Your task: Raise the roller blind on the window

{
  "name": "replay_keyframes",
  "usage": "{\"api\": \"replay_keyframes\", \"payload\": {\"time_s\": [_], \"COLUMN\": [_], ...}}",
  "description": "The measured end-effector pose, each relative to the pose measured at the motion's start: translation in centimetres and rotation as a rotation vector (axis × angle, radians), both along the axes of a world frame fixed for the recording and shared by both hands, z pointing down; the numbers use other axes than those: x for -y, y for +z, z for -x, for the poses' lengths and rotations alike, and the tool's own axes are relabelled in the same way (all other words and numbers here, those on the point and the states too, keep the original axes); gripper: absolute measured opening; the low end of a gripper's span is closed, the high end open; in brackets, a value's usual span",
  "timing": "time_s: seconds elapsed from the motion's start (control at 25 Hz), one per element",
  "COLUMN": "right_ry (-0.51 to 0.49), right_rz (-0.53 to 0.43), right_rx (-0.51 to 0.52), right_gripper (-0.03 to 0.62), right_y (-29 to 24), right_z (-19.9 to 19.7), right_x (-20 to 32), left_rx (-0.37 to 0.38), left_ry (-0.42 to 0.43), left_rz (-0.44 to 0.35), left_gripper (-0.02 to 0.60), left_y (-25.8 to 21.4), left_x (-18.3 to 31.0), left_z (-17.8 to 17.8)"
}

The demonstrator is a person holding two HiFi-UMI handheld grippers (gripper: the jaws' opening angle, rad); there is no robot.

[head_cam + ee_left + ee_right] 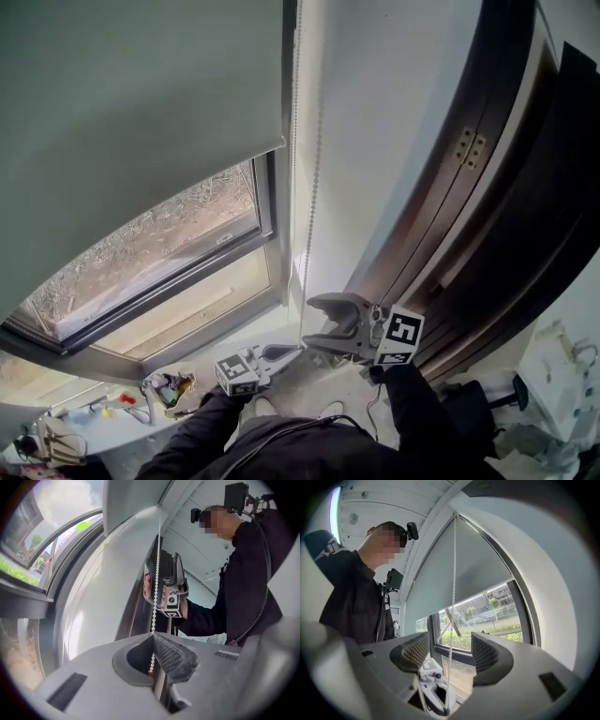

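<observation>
The grey roller blind (pixel 131 112) covers the upper part of the window (pixel 159 244); its bottom edge hangs partway down the pane. A white bead chain (pixel 298 169) hangs in two strands beside the frame. My left gripper (pixel 296 350) is low down and shut on the chain (pixel 156 588), which runs into its closed jaws (pixel 153 644). My right gripper (pixel 310 321) is just above it and open. In the right gripper view a chain strand (pixel 453 573) passes between the spread pads (pixel 450 648) without touching them. The blind (pixel 459 573) shows behind.
A dark wooden door frame (pixel 487 187) with a brass hinge (pixel 470 147) curves down the right side. White wall (pixel 375 141) lies between it and the window. The sill (pixel 281 375) carries small clutter (pixel 169 386) at bottom left. My own dark sleeves (pixel 412 403) fill the lower edge.
</observation>
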State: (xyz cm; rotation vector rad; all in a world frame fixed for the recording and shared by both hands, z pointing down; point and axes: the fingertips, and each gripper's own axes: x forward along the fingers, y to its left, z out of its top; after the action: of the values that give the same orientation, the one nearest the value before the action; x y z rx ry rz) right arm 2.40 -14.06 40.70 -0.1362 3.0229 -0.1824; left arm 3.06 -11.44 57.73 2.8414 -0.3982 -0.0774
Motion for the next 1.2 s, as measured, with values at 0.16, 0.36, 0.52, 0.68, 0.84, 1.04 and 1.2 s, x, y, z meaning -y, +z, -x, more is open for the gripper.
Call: {"api": "replay_keyframes", "payload": {"time_s": [0.16,0.36,0.52,0.68,0.84,1.04,1.2], "right_ry": [-0.022,-0.015,0.004,-0.006,0.007,0.041,0.052], "right_rz": [-0.008,-0.042,-0.080,-0.072,-0.049,-0.046,-0.039], "right_rx": [0.016,0.040,0.006,-0.008,-0.029,0.006,-0.022], "right_gripper": [0.268,0.127,0.113,0.015,0.008,0.006,0.008], "right_y": [-2.2,-4.9,-5.8,-6.1,-6.0,-6.1,-4.1], "right_z": [0.8,1.5,1.8,2.0,2.2,2.2,2.2], "right_x": [-0.2,0.2,1.0,1.1,1.5,1.4,1.3], "left_rx": [-0.008,0.004,0.008,0.016,0.000,0.021,-0.069], "left_ry": [0.011,0.007,-0.005,-0.007,-0.030,-0.044,-0.138], "left_rz": [-0.008,-0.018,-0.017,-0.039,-0.013,-0.053,-0.081], "left_gripper": [0.006,0.008,0.008,0.008,0.008,0.097,0.097], "left_y": [1.8,1.3,1.1,1.5,1.1,-0.9,-5.8], "left_x": [-1.2,-1.2,-1.1,-1.1,-1.3,-1.3,0.8], "left_z": [0.0,0.3,0.5,0.6,0.8,1.4,3.7]}}
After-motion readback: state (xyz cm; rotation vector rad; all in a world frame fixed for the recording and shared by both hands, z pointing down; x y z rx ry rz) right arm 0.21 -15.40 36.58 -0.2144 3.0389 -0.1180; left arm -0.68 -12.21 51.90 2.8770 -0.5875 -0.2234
